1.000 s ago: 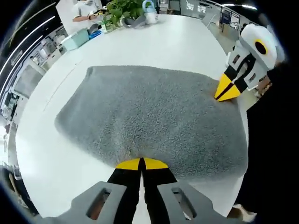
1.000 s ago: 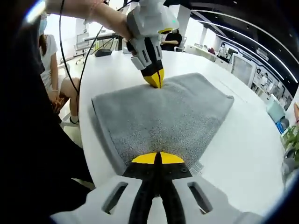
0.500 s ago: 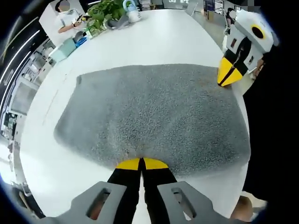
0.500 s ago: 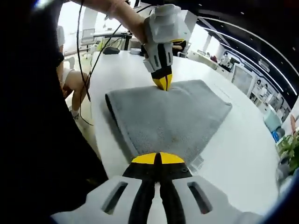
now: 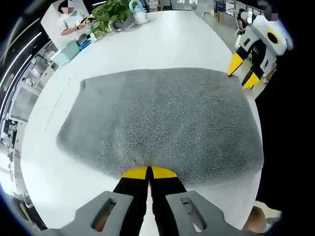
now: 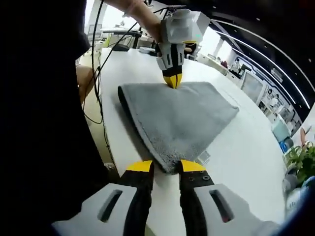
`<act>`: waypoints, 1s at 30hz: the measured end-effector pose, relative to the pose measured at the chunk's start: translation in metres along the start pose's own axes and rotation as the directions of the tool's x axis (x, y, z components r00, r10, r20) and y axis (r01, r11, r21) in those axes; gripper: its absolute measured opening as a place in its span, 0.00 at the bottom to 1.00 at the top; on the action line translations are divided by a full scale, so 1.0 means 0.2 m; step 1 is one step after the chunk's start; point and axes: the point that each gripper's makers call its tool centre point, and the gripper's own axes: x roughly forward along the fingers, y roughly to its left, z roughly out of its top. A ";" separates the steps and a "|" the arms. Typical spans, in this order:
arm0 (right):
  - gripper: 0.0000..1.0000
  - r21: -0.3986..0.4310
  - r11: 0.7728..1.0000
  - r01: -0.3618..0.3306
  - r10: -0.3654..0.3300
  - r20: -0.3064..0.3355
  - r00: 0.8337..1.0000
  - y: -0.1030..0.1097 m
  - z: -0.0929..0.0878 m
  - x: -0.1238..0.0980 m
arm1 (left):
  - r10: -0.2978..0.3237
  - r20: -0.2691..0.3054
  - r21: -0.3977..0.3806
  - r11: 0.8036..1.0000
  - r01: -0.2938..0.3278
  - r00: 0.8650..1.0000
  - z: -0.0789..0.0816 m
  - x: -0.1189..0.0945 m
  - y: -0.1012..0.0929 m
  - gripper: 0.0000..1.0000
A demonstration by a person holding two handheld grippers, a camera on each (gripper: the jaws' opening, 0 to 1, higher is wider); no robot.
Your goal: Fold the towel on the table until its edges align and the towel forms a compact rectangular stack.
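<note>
Currently the grey towel (image 5: 162, 118) lies folded flat on the white table (image 5: 162, 42), forming a rough rectangle with two layers visible along its near edge in the right gripper view.

Left gripper (image 5: 148, 172): jaws pressed together, yellow tips meeting on the towel's near edge, which appears pinched between them. In the right gripper view the same gripper (image 6: 173, 80) stands at the towel's far corner, tips together and touching the fabric, held by a hand (image 6: 142, 12).

Right gripper (image 6: 165, 166): jaws spread apart, with the towel's near corner lying in the gap between the yellow tips; the tips do not press on the fabric. In the left gripper view this gripper (image 5: 243, 69) sits just beyond the towel's far right corner, its two tips clearly separated.

A small white label (image 6: 204, 157) projects from the towel's edge beside the right tip.

At the table's far end stand a green plant (image 5: 110, 12) and a teal box (image 5: 67, 53), well apart from the towel. A seated person (image 5: 69, 22) is behind them.
</note>
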 end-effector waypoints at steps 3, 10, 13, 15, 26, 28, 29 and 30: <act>0.20 -0.065 0.998 0.010 -0.011 -0.008 1.000 -0.01 0.01 0.01 | 0.007 0.001 0.001 1.000 -0.007 1.000 0.00 0.00 0.00 0.01; 0.20 -0.073 0.997 0.014 -0.015 -0.002 1.000 -0.02 0.02 0.03 | 0.017 0.007 -0.005 1.000 -0.017 1.000 0.00 0.00 0.00 0.01; 0.17 -0.070 0.997 0.020 -0.020 0.004 1.000 -0.02 0.03 0.04 | 0.024 0.015 -0.008 1.000 -0.024 1.000 0.00 0.00 0.00 0.01; 0.13 -0.069 0.998 0.012 -0.012 0.005 1.000 -0.01 0.03 0.04 | 0.032 0.023 -0.011 0.999 -0.032 0.999 0.00 0.00 0.00 0.01; 0.07 0.014 1.000 0.008 -0.007 -0.019 1.000 -0.03 0.02 0.06 | 0.232 0.217 -0.005 0.972 -0.237 0.948 -0.01 -0.03 0.00 0.01; 0.07 0.024 1.000 0.006 -0.006 -0.017 1.000 -0.03 0.02 0.06 | 0.276 0.257 0.069 0.951 -0.302 0.926 0.00 -0.05 -0.02 0.01; 0.07 0.032 0.999 0.005 -0.005 -0.015 1.000 -0.03 0.02 0.06 | 0.288 0.260 0.064 0.947 -0.315 0.921 0.00 -0.06 -0.04 0.01; 0.07 0.037 0.999 0.005 -0.005 -0.015 1.000 -0.03 0.02 0.06 | 0.302 0.267 0.025 0.947 -0.320 0.915 -0.02 -0.08 -0.06 0.01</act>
